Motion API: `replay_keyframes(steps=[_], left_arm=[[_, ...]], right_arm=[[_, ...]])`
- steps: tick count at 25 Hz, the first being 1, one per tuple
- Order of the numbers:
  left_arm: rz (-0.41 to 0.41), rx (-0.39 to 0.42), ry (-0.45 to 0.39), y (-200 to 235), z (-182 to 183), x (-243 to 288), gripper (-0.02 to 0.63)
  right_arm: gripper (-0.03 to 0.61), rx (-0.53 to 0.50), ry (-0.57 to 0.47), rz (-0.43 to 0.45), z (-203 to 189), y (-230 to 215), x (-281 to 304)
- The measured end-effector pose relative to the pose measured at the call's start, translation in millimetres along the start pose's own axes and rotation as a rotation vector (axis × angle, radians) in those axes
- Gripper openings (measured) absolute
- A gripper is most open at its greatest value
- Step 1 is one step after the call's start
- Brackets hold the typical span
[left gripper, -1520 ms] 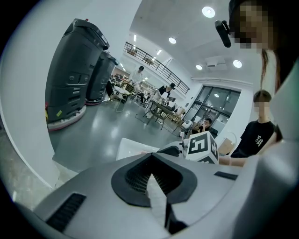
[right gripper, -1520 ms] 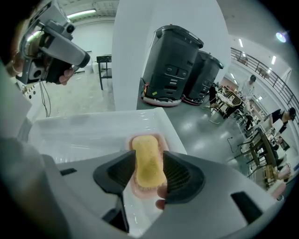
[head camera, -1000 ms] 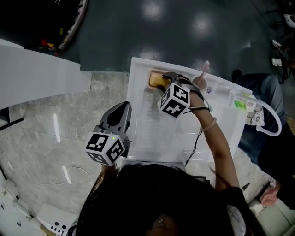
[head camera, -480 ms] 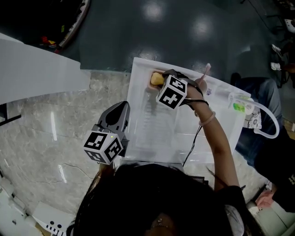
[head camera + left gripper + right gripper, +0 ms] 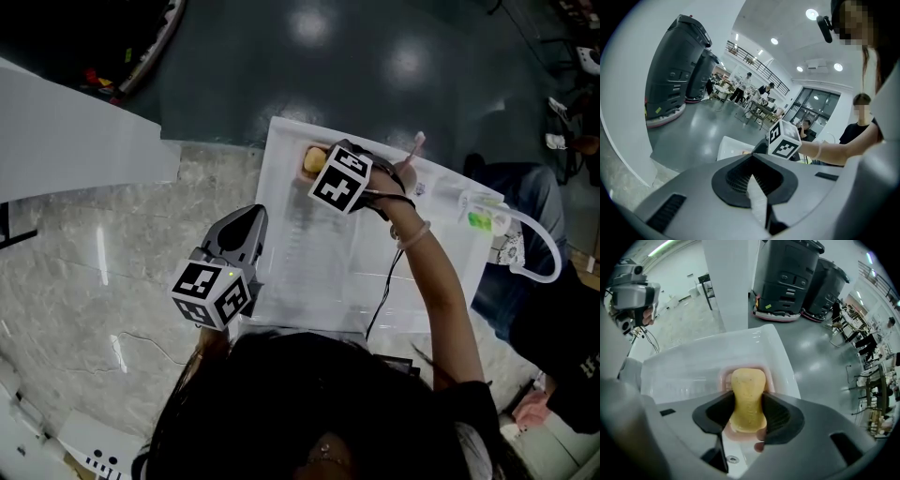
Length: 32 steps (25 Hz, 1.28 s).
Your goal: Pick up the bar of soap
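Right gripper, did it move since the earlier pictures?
Yes, slightly. In the head view the right gripper has shifted toward the far left corner of the sink, over the soap. Its jaws have just been opening, with the soap between them.

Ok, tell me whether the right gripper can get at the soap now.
Probably yes: the right gripper straddles the soap, its jaws just opened wider, and nothing blocks it.

The soap (image 5: 747, 399) looks matt and waxy, with fine dark specks. Its dish (image 5: 723, 378) is smooth, glossy pink plastic. The white basin (image 5: 693, 366) is smooth and shiny. The worktop (image 5: 103, 272) is polished, veined stone. The floor (image 5: 375, 66) is glossy. The left gripper (image 5: 750, 177) has a matt grey plastic shell, and its jaws have black ribbed pads.
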<state>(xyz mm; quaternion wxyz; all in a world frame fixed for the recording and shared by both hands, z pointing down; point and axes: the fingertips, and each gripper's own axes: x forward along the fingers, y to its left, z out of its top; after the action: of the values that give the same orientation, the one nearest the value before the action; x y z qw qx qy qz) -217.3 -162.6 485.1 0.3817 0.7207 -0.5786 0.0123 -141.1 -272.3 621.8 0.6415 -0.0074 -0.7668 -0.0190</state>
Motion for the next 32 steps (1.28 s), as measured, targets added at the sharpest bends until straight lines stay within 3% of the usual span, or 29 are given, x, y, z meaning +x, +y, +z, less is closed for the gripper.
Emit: replay_keyframes(steps=[17,27,32], left_arm=[[0.014,0.051,-0.036,-12.1,15.8,-20.2,0.0],[-0.014,0.113,-0.042,-44.0,19.3,-21.2,0.0],[-0.035,0.147,-0.043,-64.5,20.9,-20.4,0.0]], right_arm=[[0.185,0.215,-0.235,-0.117,1.4,-3.0,-33.0],[0.185,0.309,-0.374,-0.159,-7.5,1.4,-75.6],[0.186,0.405,-0.473,-0.174,-15.8,5.4,-104.6]])
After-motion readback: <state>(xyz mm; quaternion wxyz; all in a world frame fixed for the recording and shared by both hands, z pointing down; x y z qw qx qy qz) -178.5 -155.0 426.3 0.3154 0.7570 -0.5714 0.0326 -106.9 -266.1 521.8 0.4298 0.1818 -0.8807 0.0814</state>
